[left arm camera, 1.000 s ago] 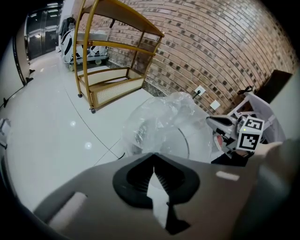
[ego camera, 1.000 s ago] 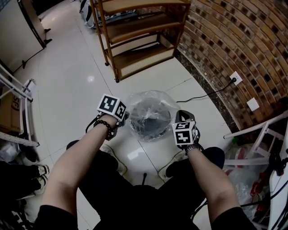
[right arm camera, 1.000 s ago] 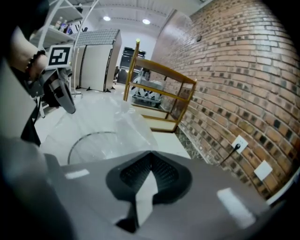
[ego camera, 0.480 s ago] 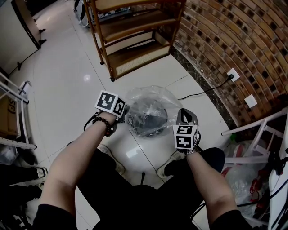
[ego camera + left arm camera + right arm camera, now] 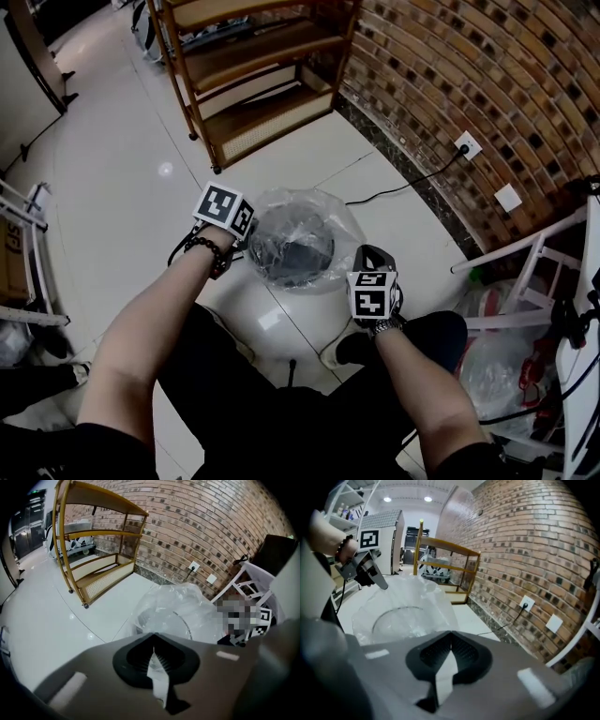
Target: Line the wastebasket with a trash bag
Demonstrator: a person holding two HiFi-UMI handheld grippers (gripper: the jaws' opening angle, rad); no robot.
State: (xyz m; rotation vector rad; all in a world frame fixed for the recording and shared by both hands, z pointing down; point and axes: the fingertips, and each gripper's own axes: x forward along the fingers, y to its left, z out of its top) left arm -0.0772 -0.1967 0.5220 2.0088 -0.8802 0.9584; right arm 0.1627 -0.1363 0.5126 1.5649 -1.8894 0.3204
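A dark round wastebasket (image 5: 286,258) stands on the white floor between my knees. A clear trash bag (image 5: 323,211) is draped over its mouth and billows around the rim. My left gripper (image 5: 247,244) is at the bag's left edge, jaws shut with a strip of clear film (image 5: 157,674) pinched between them. At the bag's near right edge, my right gripper (image 5: 362,251) is shut as well, with a pale strip of film (image 5: 440,672) showing in its jaws. The right gripper view shows the left gripper (image 5: 380,583) lifting the bag's far edge (image 5: 401,599).
A wooden shelf unit on castors (image 5: 244,84) stands behind the basket. A brick wall (image 5: 469,66) runs along the right with a socket (image 5: 462,145) and black cable (image 5: 394,187). A white frame (image 5: 525,272) and a full plastic bag (image 5: 506,366) are at right.
Both grippers stay shut at the bag's edges. The right gripper has slid along the near right rim toward me. The left has shifted slightly beside the basket, and the bag sits lower over the rim.
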